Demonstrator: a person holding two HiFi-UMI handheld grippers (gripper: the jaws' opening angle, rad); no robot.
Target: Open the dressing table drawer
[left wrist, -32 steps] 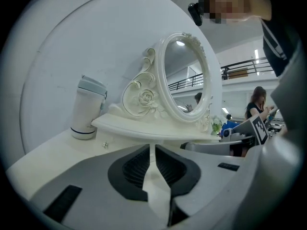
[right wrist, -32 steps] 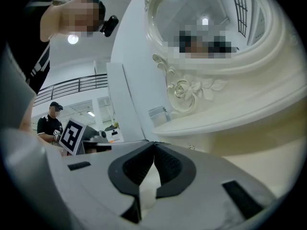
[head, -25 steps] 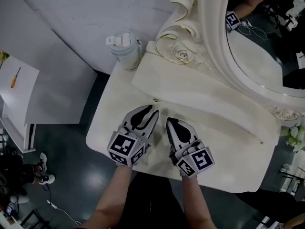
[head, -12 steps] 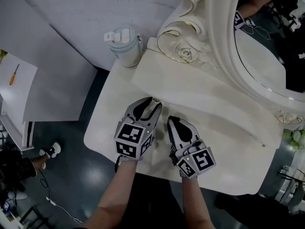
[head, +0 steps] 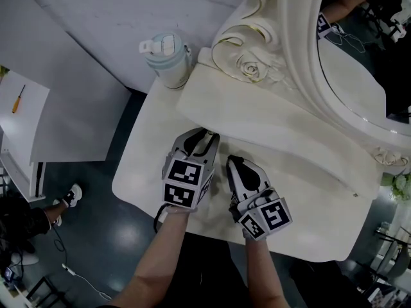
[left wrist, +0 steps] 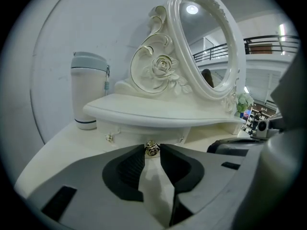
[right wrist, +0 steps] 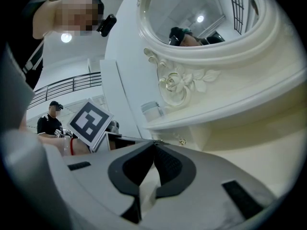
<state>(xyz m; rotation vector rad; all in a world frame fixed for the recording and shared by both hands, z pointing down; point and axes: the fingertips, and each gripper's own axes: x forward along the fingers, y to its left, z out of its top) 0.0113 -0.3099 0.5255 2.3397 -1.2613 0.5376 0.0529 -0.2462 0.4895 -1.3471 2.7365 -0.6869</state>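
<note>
The dressing table's drawer front [left wrist: 136,131] sits under the raised shelf [head: 257,117] and carries a small gold knob [left wrist: 152,149]. My left gripper [left wrist: 152,147] points at that front, and its jaws are closing with the knob caught between the two tips, which touch it on both sides. In the head view the left gripper [head: 207,135] covers the knob. Just to its right, my right gripper [head: 231,162] hovers over the tabletop, shut, with nothing between its fingers [right wrist: 163,159].
A pale lidded tumbler [head: 168,59] stands at the back left of the tabletop [head: 144,165]. The oval mirror [head: 359,63] with its carved rose frame rises at the back right. A white side table [head: 22,117] bearing a screwdriver stands on the left.
My left gripper has moved forward and tipped downward, and its tips now sit round the drawer knob. The right gripper has kept still.
</note>
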